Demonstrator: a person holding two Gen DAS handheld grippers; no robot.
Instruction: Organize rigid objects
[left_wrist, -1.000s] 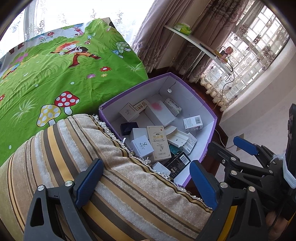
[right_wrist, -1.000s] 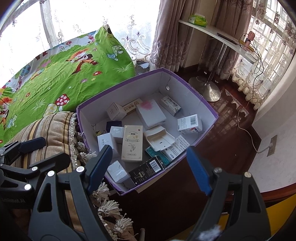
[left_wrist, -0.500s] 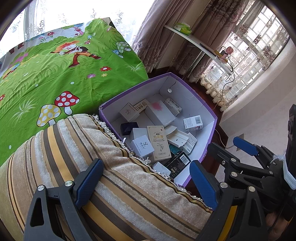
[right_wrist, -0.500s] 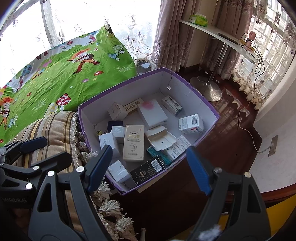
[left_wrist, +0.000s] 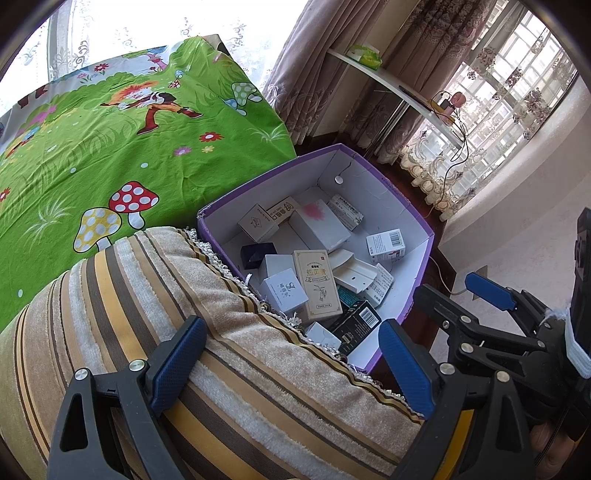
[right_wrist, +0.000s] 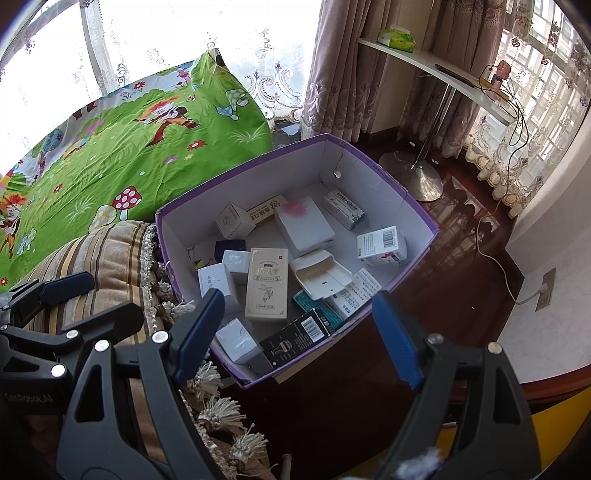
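Almost nothing differs from a second ago: both tongs hang where they were, and every item in the box (right_wrist: 388, 181) lies as it did. In the right wrist view the picture sits a shade differently than a second back, no more than a slight wobble.

The left tongs (left_wrist: 291, 365) gape wide above a striped cushion (left_wrist: 155, 295), with nothing between the blue pads. The right tongs (right_wrist: 299, 332) also stand wide and empty, poised over the near corner of the box; in the left wrist view they show at the right edge (left_wrist: 458, 306), beside the box.

The purple box with its white inside sits on the dark floor (right_wrist: 461, 273), touching the fringed edge of the cushion and just beside a green bed sheet (left_wrist: 110, 147) printed with mushrooms. Inside it, a tall cream carton (right_wrist: 266, 283) lies flat near the middle. Left of it are two small white cartons (right_wrist: 216, 282), and a dark blue one (right_wrist: 229, 248) behind them. A larger white carton with a pink stain (right_wrist: 303, 223) lies toward the far side, a white tray (right_wrist: 321, 275) just right of the cream carton, a barcoded carton (right_wrist: 382, 245) against the right wall, and a black carton (right_wrist: 295, 341) at the near wall.

A curved shelf (right_wrist: 436, 66) stands by the curtains.
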